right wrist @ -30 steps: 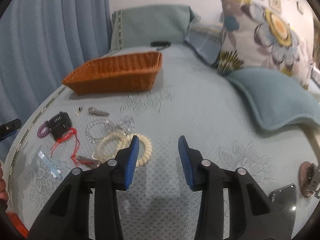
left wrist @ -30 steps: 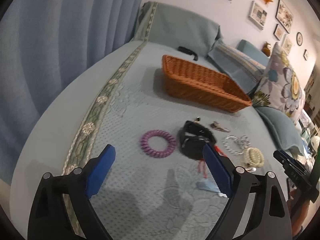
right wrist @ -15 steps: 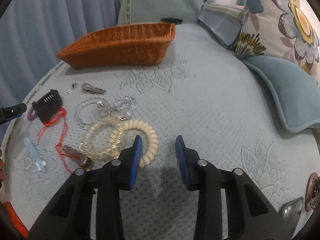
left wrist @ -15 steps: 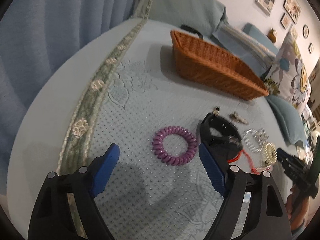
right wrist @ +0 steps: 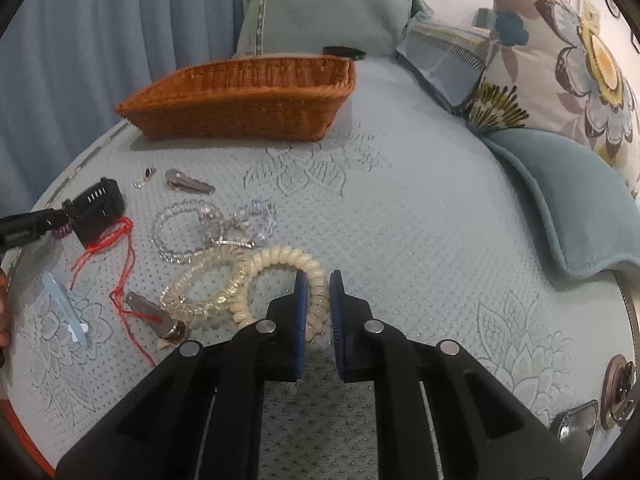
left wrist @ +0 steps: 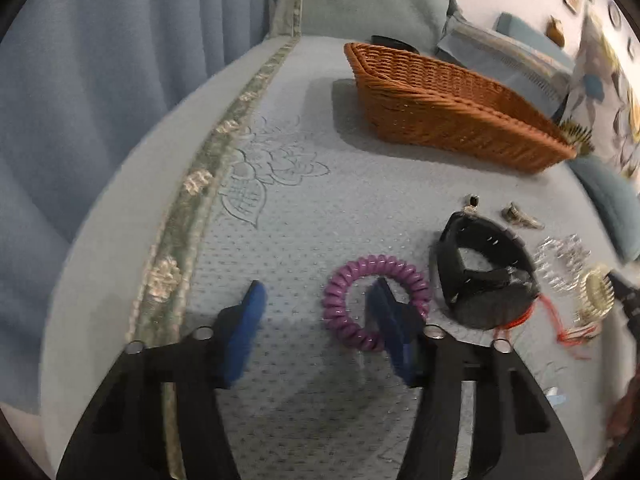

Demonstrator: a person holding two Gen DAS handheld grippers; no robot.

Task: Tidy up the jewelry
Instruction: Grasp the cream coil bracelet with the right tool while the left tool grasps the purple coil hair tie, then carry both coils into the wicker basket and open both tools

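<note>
A purple spiral hair tie (left wrist: 384, 264) lies flat on the bedspread. My left gripper (left wrist: 319, 285) is low over it, one blue finger inside the ring and the other outside to the left. Its jaws are closing with the ring's left rim between them, and the pads do not press on it. My right gripper (right wrist: 319, 280) is shut on the near side of a cream spiral hair tie (right wrist: 280, 257), which still rests on the bed. That tie overlaps a clear spiral tie (right wrist: 204, 284). An orange wicker basket (right wrist: 240, 100) stands farther back.
A black strap-like item (left wrist: 484, 272), red cord (right wrist: 120, 248), a clear bead bracelet (right wrist: 176, 232), metal clips (right wrist: 188, 182) and a pale blue clip (right wrist: 66, 308) lie scattered. Pillows (right wrist: 560, 184) crowd the right. The bed's edge and a blue curtain (left wrist: 100, 80) are to the left.
My left gripper came down and forward onto the purple tie, and its jaws narrowed. My right gripper sank slightly and its jaws closed on the cream tie.
</note>
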